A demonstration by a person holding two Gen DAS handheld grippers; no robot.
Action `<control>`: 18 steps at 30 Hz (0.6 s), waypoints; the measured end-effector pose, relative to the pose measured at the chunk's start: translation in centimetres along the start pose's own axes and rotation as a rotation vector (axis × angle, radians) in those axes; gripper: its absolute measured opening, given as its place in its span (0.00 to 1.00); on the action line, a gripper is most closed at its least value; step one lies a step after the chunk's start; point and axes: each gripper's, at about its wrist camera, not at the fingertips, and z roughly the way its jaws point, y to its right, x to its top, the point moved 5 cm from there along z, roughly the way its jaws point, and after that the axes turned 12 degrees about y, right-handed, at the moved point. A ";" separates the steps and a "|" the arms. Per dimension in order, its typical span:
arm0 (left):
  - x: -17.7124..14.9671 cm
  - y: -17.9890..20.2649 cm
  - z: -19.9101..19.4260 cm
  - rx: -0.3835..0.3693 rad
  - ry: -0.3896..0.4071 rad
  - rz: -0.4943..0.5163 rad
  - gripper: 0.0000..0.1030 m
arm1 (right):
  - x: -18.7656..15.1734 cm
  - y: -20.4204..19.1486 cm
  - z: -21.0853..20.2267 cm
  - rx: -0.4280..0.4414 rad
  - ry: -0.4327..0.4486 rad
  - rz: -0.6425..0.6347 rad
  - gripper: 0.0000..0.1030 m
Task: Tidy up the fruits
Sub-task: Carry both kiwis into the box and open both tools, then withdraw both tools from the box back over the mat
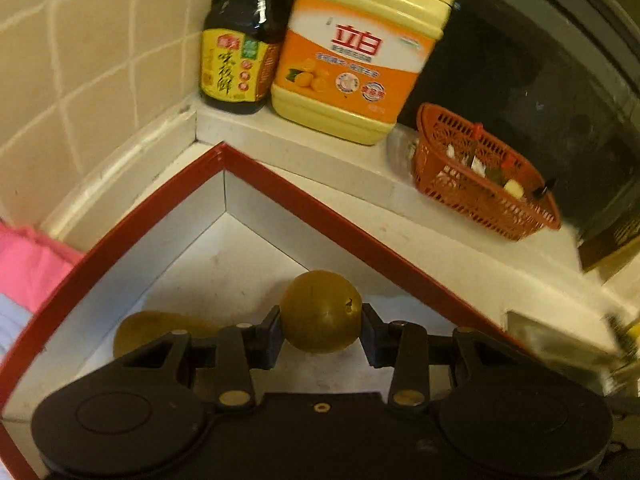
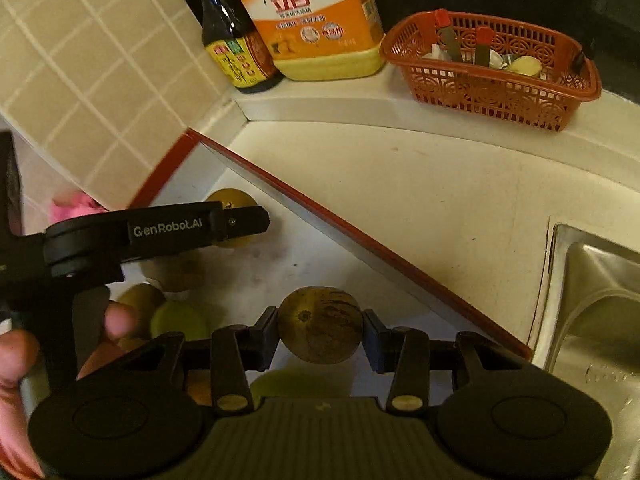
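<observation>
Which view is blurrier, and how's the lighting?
Left wrist: motion blur on the detergent jug and red basket, the held fruit sharper. Right wrist: crisper overall, glare on the sink. Both: dim warm orange cast, strong fisheye bending.

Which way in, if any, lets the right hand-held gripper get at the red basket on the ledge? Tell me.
Probably not yet: the right hand-held gripper is shut on a brown fruit. The counter toward the red basket lies bare.
</observation>
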 end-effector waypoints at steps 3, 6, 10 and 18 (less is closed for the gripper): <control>0.1 0.2 0.3 0.003 -0.003 0.018 0.46 | -0.1 -0.1 0.7 -0.015 -0.009 -0.011 0.44; 0.2 0.4 0.4 0.000 -0.010 0.019 0.49 | -0.1 -0.3 0.7 -0.023 -0.004 -0.017 0.45; 0.3 0.5 -0.2 0.008 0.000 0.018 0.65 | -0.1 0.1 0.3 -0.018 -0.007 0.006 0.46; 1.4 -0.4 -6.5 0.015 0.091 0.000 0.65 | 1.1 0.6 -3.5 0.026 0.045 0.034 0.48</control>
